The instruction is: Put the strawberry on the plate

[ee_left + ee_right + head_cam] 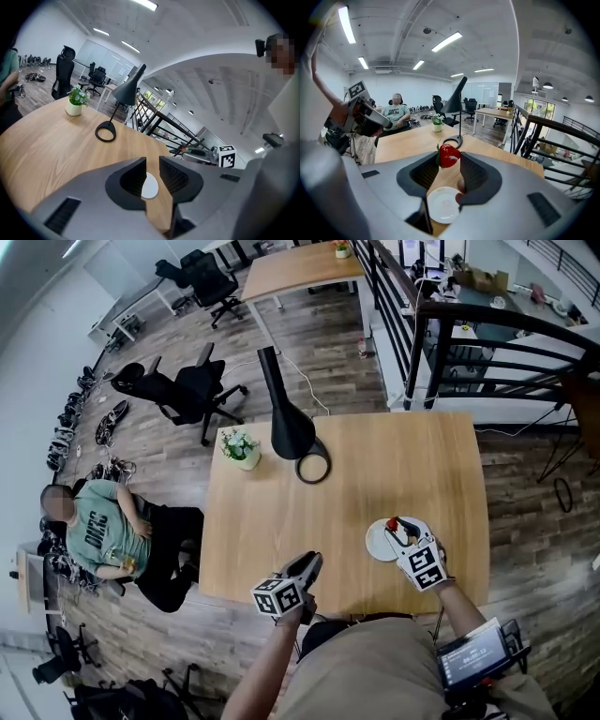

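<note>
From the head view I get the whole layout. There is one wooden table point(281, 540), with one white plate point(377, 544) at about 5 o'clock on it, near my edge. My right gripper point(397, 527) hangs over the plate's 1 o'clock rim with one red strawberry point(392, 522) at its tips. My left gripper point(312, 565) sits at 6 o'clock over the table's near edge, apart from the plate. One black lamp point(287, 423) stands at 12 o'clock, with one potted plant point(240, 447) near it at 11 o'clock. One seated person point(108, 531) is off the table at 9 o'clock. From up here I cannot read either pair of jaws properly.

The left gripper view settles its side. The jaws stand a little apart, released, with nothing between them. Through the gap I see only tabletop and a slice of the plate. This view also shows the right gripper's marker cube point(227, 156) at 3 o'clock.

The right gripper view gives what the others lack. Its jaws are clenched on the strawberry, pinched at their tips, up in the air. The plate lies below at 6 o'clock and is bare, so the strawberry is not on it. The pot holds the only plant.
</note>
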`<state>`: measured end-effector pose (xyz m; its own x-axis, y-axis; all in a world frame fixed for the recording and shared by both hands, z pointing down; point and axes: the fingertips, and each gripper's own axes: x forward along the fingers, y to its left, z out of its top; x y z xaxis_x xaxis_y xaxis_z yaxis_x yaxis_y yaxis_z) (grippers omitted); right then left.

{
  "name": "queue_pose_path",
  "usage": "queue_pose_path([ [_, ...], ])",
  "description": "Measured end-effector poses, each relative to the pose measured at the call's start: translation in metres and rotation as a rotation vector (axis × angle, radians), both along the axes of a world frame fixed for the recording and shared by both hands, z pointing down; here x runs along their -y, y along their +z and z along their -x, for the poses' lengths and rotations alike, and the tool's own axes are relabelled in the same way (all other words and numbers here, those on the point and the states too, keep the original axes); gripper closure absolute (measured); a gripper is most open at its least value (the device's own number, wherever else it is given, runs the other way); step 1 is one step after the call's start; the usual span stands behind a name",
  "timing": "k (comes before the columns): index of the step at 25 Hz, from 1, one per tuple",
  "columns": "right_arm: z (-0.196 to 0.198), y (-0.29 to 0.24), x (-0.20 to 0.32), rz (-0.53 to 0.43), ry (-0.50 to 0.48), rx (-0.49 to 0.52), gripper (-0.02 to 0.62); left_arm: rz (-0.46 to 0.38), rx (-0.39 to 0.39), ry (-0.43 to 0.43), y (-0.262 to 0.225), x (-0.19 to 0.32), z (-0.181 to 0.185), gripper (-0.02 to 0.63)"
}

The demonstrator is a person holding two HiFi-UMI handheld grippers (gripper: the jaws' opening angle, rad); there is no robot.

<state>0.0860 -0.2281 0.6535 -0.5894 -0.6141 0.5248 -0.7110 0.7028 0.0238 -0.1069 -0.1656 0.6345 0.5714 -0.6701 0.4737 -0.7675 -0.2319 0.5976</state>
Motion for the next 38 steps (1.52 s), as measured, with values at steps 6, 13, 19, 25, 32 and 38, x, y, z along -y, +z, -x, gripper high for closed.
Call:
queue_pose_path([
  [6,-0.009,0.046,-0.004,0.086,0.0,-0.066,0.449,0.031,0.008,0.015,0.014,-0.001,-0.008,0.515],
  [13,-0.012,0.099,-0.012,0.185,-0.015,-0.139,0.449,0.052,0.026,0.056,0.024,-0.006,-0.026,0.515],
  [19,-0.013,0.147,-0.015,0.267,-0.032,-0.194,0.449,0.07,0.059,0.097,0.034,-0.007,-0.043,0.515],
  [25,-0.016,0.194,-0.02,0.347,-0.04,-0.251,0.449,0.077,0.095,0.117,0.039,-0.008,-0.055,0.552],
  [32,-0.012,0.228,-0.019,0.424,-0.053,-0.288,0.449,0.075,0.155,0.121,0.039,-0.007,-0.056,0.602],
  [38,-0.014,0.251,-0.023,0.449,-0.065,-0.33,0.449,0.077,0.193,0.118,0.04,-0.016,-0.051,0.603],
])
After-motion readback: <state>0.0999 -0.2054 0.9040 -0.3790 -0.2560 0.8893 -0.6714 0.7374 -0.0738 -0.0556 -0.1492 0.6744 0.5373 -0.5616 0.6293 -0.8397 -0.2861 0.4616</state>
